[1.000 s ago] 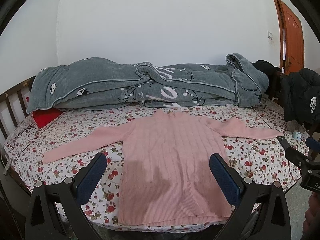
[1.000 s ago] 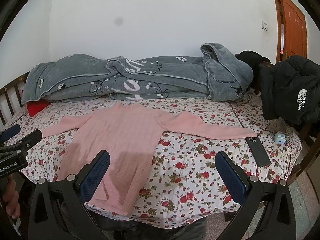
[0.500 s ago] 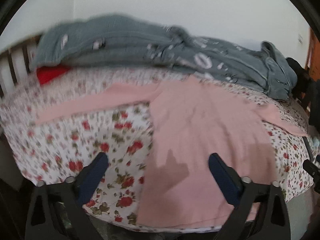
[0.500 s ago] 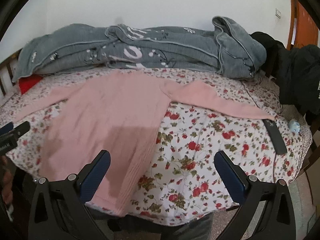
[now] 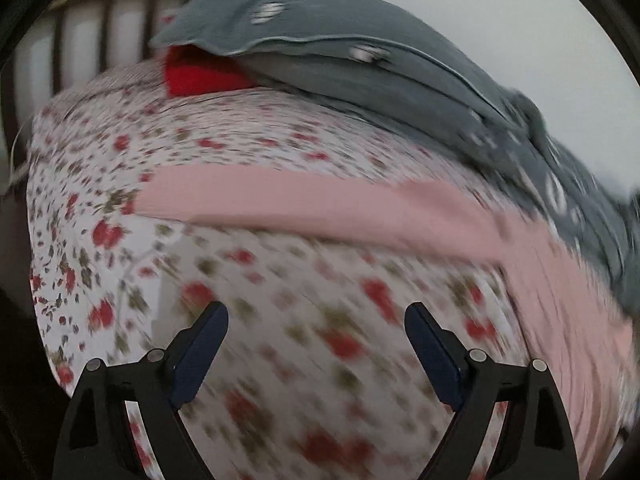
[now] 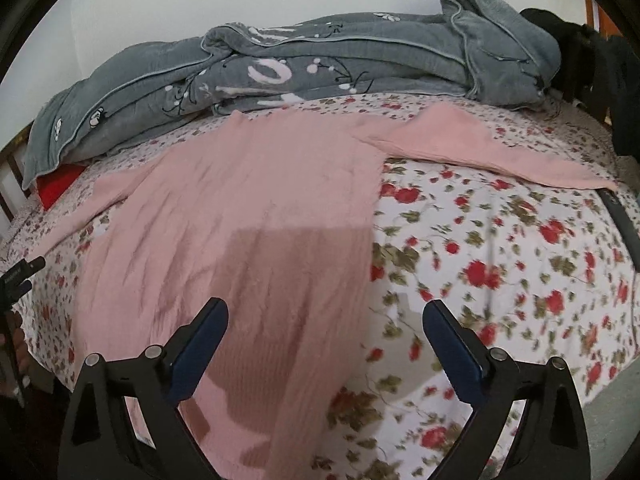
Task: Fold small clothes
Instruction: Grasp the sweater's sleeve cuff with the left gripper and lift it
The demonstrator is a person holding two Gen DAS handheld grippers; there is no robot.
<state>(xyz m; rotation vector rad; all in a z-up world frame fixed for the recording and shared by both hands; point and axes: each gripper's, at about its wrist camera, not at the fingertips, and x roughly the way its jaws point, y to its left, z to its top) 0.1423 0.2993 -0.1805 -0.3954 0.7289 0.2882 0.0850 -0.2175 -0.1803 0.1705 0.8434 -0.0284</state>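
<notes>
A pink knitted sweater [image 6: 256,220] lies flat on the flowered bed sheet [image 6: 500,264], sleeves spread out to both sides. In the left wrist view, which is blurred, its left sleeve [image 5: 280,204] stretches across the sheet ahead of my left gripper [image 5: 316,320], which is open and empty above the sheet. My right gripper [image 6: 326,316] is open and empty, over the sweater's right lower edge. The right sleeve [image 6: 480,148] reaches toward the right bed edge.
A grey quilt [image 6: 320,60] is bunched along the wall side of the bed. A red cushion [image 5: 200,76] sits under its left end. A dark phone [image 6: 624,220] lies near the right edge. A black jacket [image 6: 616,72] hangs at far right. Wooden rails [image 5: 60,48] stand at left.
My left gripper has swung left and closer to the bed, now facing the left sleeve. My right gripper has moved closer and lower over the sweater. Both stay open.
</notes>
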